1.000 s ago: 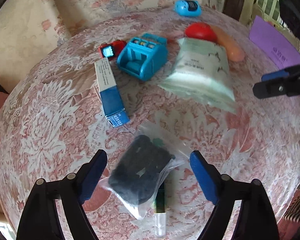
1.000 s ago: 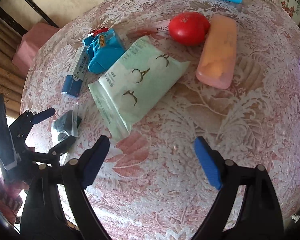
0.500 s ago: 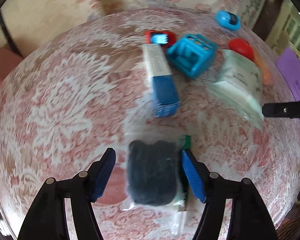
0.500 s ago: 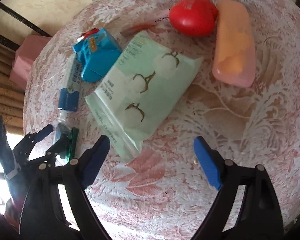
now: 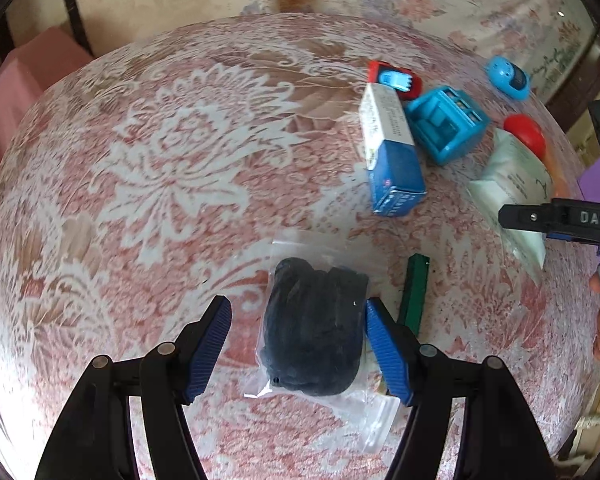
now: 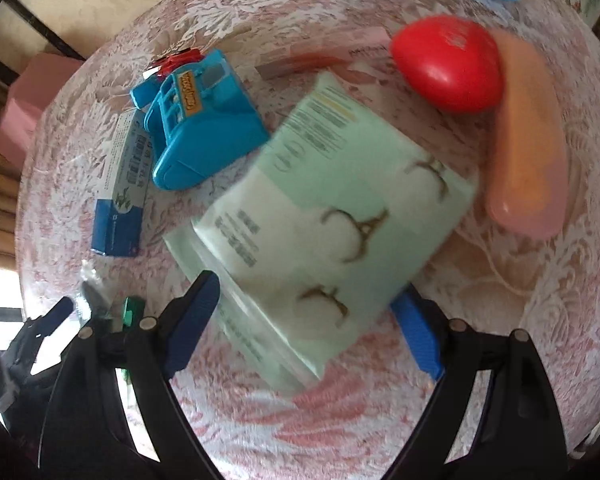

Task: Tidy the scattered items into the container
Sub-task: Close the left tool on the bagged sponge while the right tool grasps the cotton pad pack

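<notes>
A clear bag with a black bundle [image 5: 312, 328] lies on the flowered tablecloth [image 5: 160, 168]. My left gripper [image 5: 296, 312] points down around the bag and is open: the right pad is at the bundle's edge, the left pad stands apart. A green pen [image 5: 414, 292] lies just right of it. My right gripper [image 6: 306, 304] is open and straddles the near end of a pale green packet [image 6: 332, 216]; the view is blurred. No container shows in either view.
Beyond lie a blue-and-white box [image 5: 392, 156], a blue toy register [image 5: 446, 124], a red toy car [image 5: 396, 80], a blue timer [image 5: 508, 78], a red egg shape [image 6: 448, 68], an orange case [image 6: 528, 152] and a pink tube [image 6: 324, 56]. A pink stool [image 5: 24, 92] stands off the table.
My left gripper rolled, slid over the bag and its jaws narrowed around it. My right gripper sank toward the green packet, which now lies between its fingers.
</notes>
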Motion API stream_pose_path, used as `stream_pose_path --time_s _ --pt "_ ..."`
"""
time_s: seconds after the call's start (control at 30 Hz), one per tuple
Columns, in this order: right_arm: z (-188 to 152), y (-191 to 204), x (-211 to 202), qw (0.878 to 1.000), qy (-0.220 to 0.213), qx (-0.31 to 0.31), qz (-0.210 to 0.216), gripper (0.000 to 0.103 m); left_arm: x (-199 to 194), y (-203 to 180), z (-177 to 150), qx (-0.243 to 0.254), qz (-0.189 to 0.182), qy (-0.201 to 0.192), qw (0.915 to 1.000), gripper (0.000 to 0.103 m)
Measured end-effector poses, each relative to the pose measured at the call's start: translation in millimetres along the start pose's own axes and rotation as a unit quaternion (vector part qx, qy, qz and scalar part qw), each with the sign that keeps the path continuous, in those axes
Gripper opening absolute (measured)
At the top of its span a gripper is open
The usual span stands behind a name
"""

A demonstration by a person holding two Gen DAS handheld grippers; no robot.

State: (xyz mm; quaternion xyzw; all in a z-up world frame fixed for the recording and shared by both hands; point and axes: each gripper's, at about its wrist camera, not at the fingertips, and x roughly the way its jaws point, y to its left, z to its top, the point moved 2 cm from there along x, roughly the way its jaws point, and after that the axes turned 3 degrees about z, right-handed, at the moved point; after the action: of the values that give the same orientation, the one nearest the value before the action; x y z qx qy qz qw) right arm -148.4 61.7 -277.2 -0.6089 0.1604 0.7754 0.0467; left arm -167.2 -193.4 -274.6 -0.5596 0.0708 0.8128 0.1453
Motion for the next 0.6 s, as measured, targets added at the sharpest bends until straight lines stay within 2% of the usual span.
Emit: stream_pose_path --time_s 0.17,0.4,0.6 --pt "-1.8 18.9 4.2 0.998 -0.017 -0.060 -0.030 0.087 -5.3 12.2 -5.3 -0.022 0.006 -0.001 0.9997 0.069" --pt "-3.2 37.4 11.0 0.988 -0.028 -0.137 -0.064 0.087 -5.7 16.3 -6.7 -0.031 0.018 0.000 0.9994 0.069" --pt "6.0 39.7 16.9 0.989 -0.007 -0.134 -0.057 0.087 -0.7 16.7 -3.1 -0.036 0.031 0.004 0.9989 0.069"
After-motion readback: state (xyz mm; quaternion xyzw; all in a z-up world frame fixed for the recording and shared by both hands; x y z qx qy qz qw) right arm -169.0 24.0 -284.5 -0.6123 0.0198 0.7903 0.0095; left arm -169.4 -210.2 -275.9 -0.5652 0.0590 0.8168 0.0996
